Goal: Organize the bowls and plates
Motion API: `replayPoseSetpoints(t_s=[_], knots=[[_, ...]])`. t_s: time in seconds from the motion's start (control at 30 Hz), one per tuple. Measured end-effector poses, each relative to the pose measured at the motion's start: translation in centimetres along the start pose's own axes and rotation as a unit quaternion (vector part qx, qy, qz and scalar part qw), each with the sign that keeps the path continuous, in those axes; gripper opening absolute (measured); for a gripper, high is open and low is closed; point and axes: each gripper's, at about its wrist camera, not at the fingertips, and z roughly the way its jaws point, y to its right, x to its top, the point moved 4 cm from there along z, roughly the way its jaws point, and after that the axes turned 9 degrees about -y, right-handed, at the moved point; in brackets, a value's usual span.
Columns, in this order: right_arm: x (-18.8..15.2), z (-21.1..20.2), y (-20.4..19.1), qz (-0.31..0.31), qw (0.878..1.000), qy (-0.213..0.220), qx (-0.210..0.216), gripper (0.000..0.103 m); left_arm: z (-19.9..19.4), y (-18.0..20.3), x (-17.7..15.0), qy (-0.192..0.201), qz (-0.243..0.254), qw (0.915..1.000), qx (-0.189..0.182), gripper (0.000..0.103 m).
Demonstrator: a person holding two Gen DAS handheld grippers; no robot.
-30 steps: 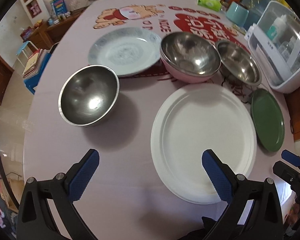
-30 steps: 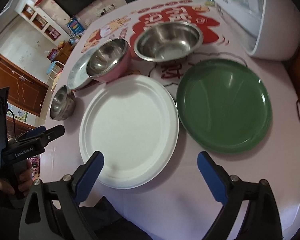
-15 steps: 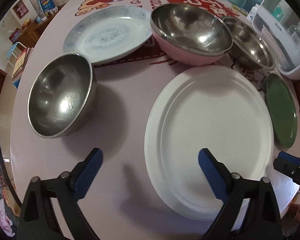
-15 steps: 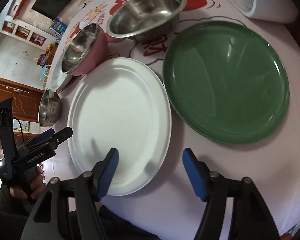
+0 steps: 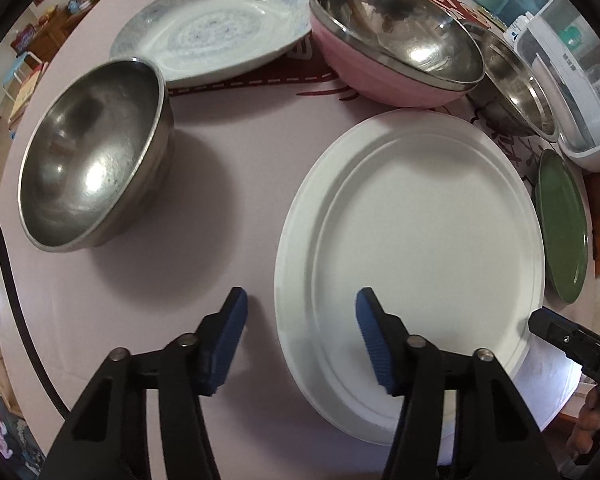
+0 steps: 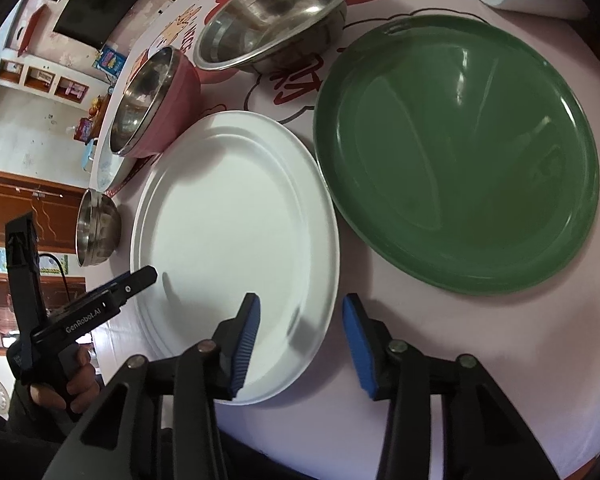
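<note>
Two handheld grippers straddle opposite near edges of a white plate (image 5: 416, 240) on a pink printed tablecloth (image 5: 228, 128). The left gripper (image 5: 300, 322), jaws partly open and just narrowed, has one blue pad over bare cloth and the other over the plate's surface, with the left rim in the gap between them and not yet pinched. The right gripper (image 6: 300, 330), jaws closer together and likewise just narrowed, brackets the plate's right rim in the same way, one pad over the white surface, the other over cloth. Open cloth lies left of the plate, up to a small steel bowl (image 5: 92, 164). On its right the green plate (image 6: 456, 152) sits just beside it, leaving only a slim gap. Beyond stand a pink bowl with a steel bowl nested inside (image 5: 396, 44), a wide steel bowl (image 6: 272, 12), a patterned porcelain plate (image 5: 212, 28) and a white dish cabinet (image 5: 572, 80) at the table's far right edge.
</note>
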Motion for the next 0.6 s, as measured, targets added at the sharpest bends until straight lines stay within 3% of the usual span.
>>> replayPoseSetpoints(t_s=[0.3,0.6], knots=[[-0.1,0.7,1.2,0.046,0.998,-0.005,0.035,0.02,0.1,-0.5,0.0,0.007,-0.005,0.9997,-0.021,0.035],[-0.3,0.8,1.7,0.065,0.996,-0.003,0.062,0.016,-0.2,-0.4,-0.1,0.007,0.008,0.9995,-0.029,0.035]])
